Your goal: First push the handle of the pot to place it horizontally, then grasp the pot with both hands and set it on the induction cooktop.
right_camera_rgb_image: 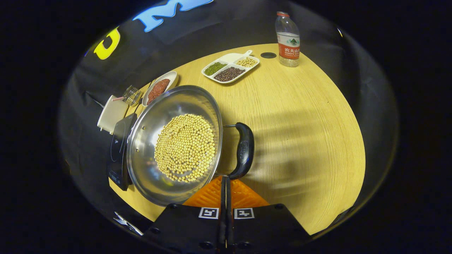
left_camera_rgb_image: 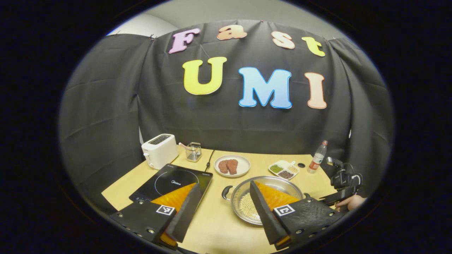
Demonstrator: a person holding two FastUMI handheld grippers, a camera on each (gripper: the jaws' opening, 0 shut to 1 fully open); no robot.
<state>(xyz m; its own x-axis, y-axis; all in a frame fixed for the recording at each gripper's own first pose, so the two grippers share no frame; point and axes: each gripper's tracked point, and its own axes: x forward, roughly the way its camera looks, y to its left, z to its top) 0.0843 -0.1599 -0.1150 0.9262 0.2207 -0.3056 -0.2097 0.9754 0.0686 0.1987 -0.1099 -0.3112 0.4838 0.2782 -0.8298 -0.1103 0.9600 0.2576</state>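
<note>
On table: pot (right_camera_rgb_image: 176, 148) | handle (right_camera_rgb_image: 243, 150) toward R gripper (right_camera_rgb_image: 225, 183), jaws closed

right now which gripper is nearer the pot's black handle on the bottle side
Right. The right gripper, fingers together, has its tips right at the near end of that black handle. The left gripper hangs open, back from the pot, framing the pot and cooktop.
</note>
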